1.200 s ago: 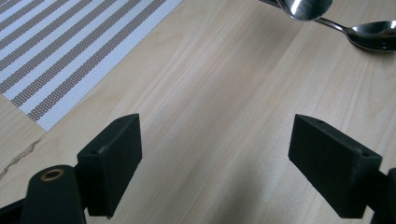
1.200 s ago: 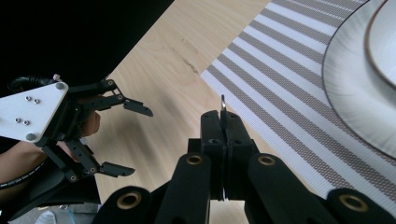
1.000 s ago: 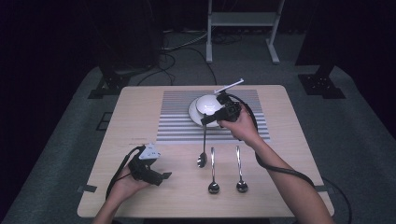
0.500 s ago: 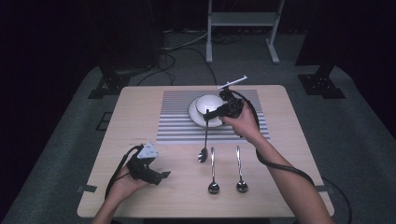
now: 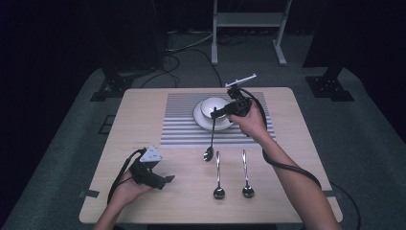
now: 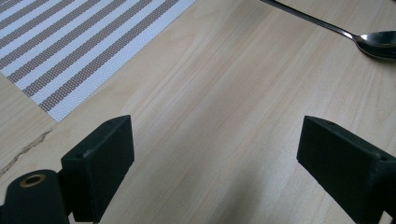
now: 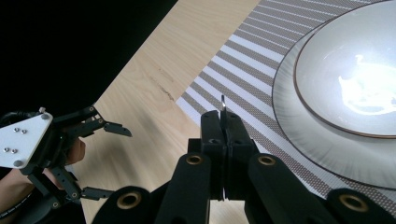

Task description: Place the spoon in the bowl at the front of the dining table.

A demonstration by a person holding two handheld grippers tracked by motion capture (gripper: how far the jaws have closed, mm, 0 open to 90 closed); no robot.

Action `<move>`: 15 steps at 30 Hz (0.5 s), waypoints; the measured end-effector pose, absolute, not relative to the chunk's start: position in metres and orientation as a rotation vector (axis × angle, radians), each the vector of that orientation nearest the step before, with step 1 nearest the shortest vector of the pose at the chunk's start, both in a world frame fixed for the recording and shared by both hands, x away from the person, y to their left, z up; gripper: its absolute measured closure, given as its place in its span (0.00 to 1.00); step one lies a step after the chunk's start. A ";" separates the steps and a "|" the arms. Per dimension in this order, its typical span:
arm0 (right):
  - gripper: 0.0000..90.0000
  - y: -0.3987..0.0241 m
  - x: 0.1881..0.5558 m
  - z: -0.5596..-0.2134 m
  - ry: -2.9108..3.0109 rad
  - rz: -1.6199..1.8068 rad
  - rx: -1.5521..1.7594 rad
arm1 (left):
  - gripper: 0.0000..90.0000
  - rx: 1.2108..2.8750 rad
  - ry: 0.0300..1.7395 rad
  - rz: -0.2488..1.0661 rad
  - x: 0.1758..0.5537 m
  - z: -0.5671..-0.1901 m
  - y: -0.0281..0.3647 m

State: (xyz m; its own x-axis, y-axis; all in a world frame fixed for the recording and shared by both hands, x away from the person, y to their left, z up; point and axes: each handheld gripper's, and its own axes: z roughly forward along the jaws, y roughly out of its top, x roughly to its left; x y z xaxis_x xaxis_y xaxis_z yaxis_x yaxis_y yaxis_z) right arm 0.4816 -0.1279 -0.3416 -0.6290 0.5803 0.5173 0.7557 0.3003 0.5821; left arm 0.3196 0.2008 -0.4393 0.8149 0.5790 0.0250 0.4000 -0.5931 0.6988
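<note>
My right gripper (image 5: 216, 113) hovers over the near edge of the white plate (image 5: 200, 120), shut on the thin tip of a spoon's handle (image 7: 223, 103). That spoon (image 5: 211, 136) hangs toward me, its bowl end just past the striped mat's near edge, low over the wood. A white bowl (image 5: 213, 105) sits on the plate. Two more spoons (image 5: 218, 177) (image 5: 246, 173) lie side by side on the bare table. My left gripper (image 5: 165, 181) rests at the front left, jaws wide apart with nothing between them; in the right gripper view it (image 7: 114, 161) appears at the left.
The striped placemat (image 5: 182, 124) covers the table's far middle. In the left gripper view its corner (image 6: 70, 42) lies at upper left and a spoon (image 6: 378, 42) at upper right. A white metal stand (image 5: 249, 19) and cables sit on the floor beyond.
The right hand has shifted slightly, uncovering more of the bowl, and the hanging spoon's bowl end has moved a little toward the mat. The left gripper has stayed put.
</note>
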 end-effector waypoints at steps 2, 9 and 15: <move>0.99 -0.129 0.483 -0.341 -2.355 -1.237 -1.239 | 0.11 2.282 0.717 0.323 0.320 -0.439 0.201; 0.99 -0.131 0.489 -0.336 -2.353 -1.245 -1.267 | 0.11 2.287 0.714 0.325 0.320 -0.440 0.201; 0.98 -0.134 0.494 -0.333 -2.352 -1.252 -1.289 | 0.11 2.288 0.713 0.323 0.320 -0.440 0.202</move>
